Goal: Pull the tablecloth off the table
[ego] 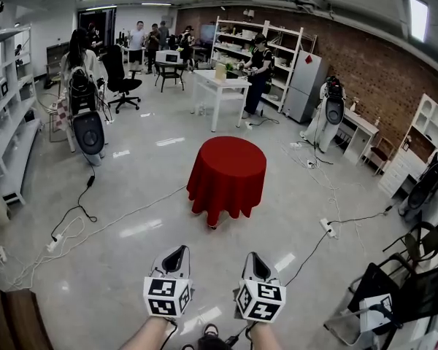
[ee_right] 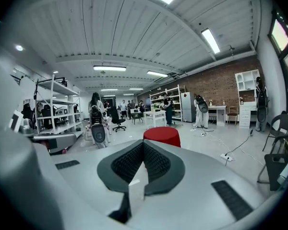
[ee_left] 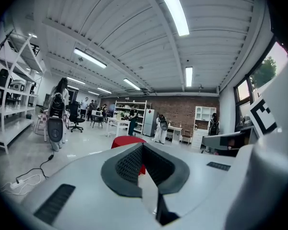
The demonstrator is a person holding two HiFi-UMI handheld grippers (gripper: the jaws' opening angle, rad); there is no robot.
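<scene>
The left claw point(ego: 177, 254) and right claw point(ego: 253, 259) are shut and empty, with the red tablecloth point(ego: 226, 175) far ahead, so grabbing now probably misses.

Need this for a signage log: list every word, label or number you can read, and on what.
None can be read.
Cubes on left gripper and right gripper: black-and-white squares only, no letters.
A red diamond on the fridge: too small to read.

Red tablecloth point(ego: 227, 175) draped to the floor over round table.
</scene>
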